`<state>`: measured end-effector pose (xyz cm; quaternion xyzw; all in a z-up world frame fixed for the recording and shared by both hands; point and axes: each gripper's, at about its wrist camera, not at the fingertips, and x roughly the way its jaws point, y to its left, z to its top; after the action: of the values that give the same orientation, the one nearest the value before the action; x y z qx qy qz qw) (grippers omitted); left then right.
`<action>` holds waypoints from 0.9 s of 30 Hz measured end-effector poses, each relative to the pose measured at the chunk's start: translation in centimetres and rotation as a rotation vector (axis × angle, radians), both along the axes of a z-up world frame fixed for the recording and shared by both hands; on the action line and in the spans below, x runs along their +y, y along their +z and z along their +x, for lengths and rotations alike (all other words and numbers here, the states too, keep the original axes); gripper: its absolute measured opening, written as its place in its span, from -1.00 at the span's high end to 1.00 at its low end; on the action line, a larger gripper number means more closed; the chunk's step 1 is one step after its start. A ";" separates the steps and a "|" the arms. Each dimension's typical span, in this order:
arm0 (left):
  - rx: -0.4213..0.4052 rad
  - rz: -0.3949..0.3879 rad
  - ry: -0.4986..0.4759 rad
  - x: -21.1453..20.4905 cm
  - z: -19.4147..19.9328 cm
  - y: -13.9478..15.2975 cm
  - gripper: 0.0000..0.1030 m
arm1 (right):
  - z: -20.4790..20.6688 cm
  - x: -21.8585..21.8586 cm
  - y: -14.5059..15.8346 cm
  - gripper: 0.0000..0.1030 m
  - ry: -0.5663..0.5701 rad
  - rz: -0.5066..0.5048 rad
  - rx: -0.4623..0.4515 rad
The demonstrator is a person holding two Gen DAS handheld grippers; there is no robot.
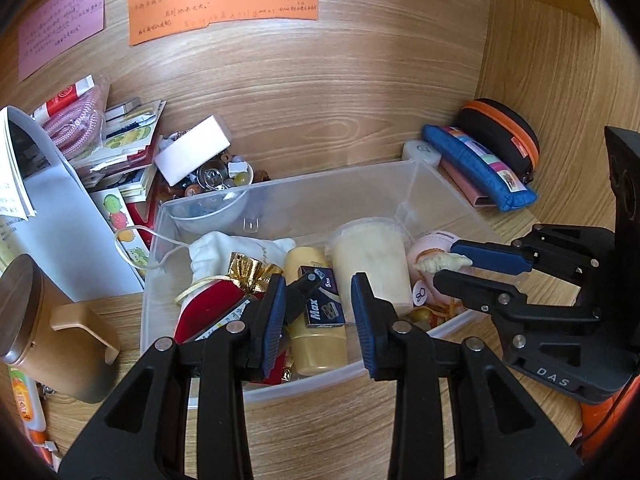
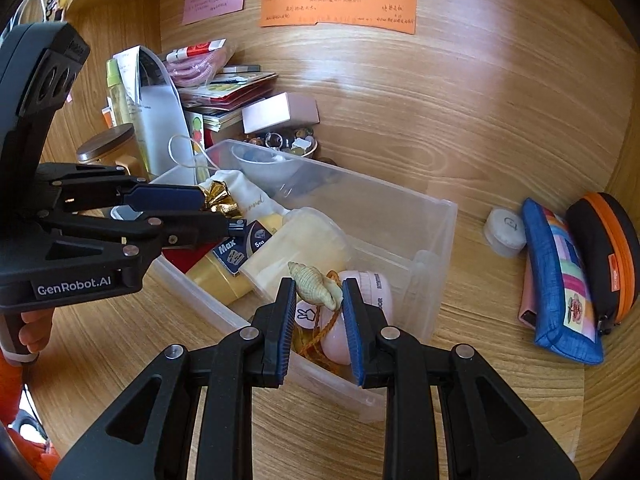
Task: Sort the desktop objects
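Over the right end of the clear, thin-walled plastic bin (image 2: 436, 224), the right tool (image 2: 318, 300) has its ribbed blue pads clamped on a small cream spiral seashell with a ridged surface (image 2: 316, 284), held just above the bin's contents. Beneath the shell lie a smooth pale-pink rounded device (image 2: 374, 286) and a tangle of orange cord (image 2: 316, 338). The left tool (image 1: 318, 300) hangs over the middle of the bin with its pads apart, nothing between them, above a small dark-blue cardboard box printed "Max" (image 1: 324, 302) that rests on a glossy yellow bottle (image 1: 316, 336). Beside these sit a frosted translucent tub with a lid (image 1: 370, 260), a white cloth pouch (image 1: 224, 250) and a crinkled gold foil bow (image 1: 250, 272). On the wood-grain bench (image 2: 460, 360) to the right of the bin lie a blue fabric pencil case with coloured patches (image 2: 560, 284) and a black oval zip case trimmed in orange (image 2: 604, 248).
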<state>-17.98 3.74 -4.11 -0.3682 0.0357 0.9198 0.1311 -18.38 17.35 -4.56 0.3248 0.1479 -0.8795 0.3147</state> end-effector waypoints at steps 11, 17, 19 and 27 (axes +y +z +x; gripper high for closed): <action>0.008 0.000 0.026 -0.7 0.3 0.2 0.15 | 0.5 0.2 0.3 0.32 0.003 -0.012 0.024; 0.064 -0.020 0.061 -1.0 1.7 1.2 -0.30 | 1.6 0.5 1.6 0.11 -0.028 -0.018 0.074; 0.083 -0.019 0.068 -1.1 2.4 1.6 -0.42 | 2.1 0.8 2.2 -0.02 -0.044 -0.024 0.093; 0.150 -0.047 0.099 -1.3 5.4 3.0 -0.79 | 3.8 2.2 3.9 -0.47 -0.102 -0.075 0.123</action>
<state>-12.59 2.45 -1.07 -0.3023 0.0486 0.9491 0.0740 -14.54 19.51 -0.65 0.2653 0.1171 -0.9176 0.2719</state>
